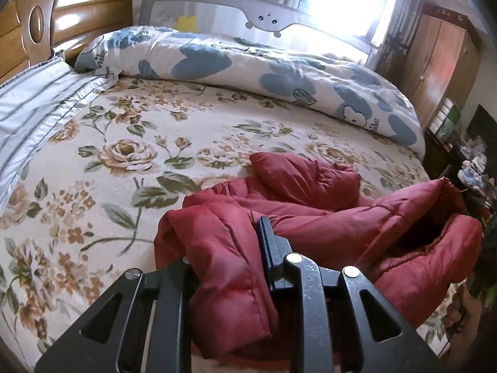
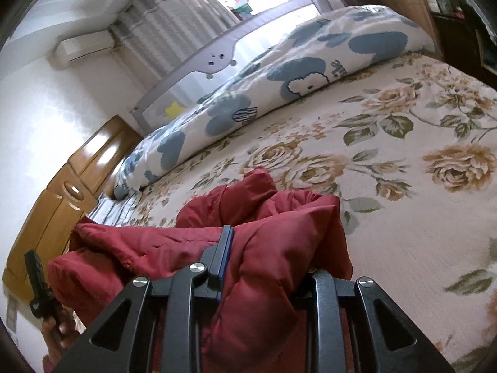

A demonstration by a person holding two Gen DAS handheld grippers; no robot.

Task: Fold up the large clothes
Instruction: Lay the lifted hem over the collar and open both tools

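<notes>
**Both jaws clamped on the red jacket, carried over the bed**

Jaws on both sides grip folds of the red padded jacket [image 1: 310, 217]: the left gripper [image 1: 230, 248] has a thick wad of it between its fingers, and the right gripper [image 2: 267, 258] pinches another bunch the same way. On the left, the jaws are easing open a little, yet cloth fills the gap.

Largest first: the bed [image 1: 186, 143] with its flowered sheet fills both views, bare in the middle. A blue-and-white quilt [image 1: 248, 62] lies rolled along the far side, against a grey bed rail [image 1: 217, 3]. The jacket sits at the near edge, crumpled, hanging between the two grippers with part resting on the sheet.

To do this step well, I judge the jacket should be drawn taut between the two grips and laid flat on the open sheet, clear of the quilt, before any fold is made. A loosening left grip could drop its corner.

Only the left view shows the striped pillow [image 1: 37, 93] fully, the wardrobe [image 1: 435, 62] and the jacket's open collar or cuff. Only the right view shows the air conditioner [image 2: 84, 46] and a hand [image 2: 56, 335] holding the other tool.
</notes>
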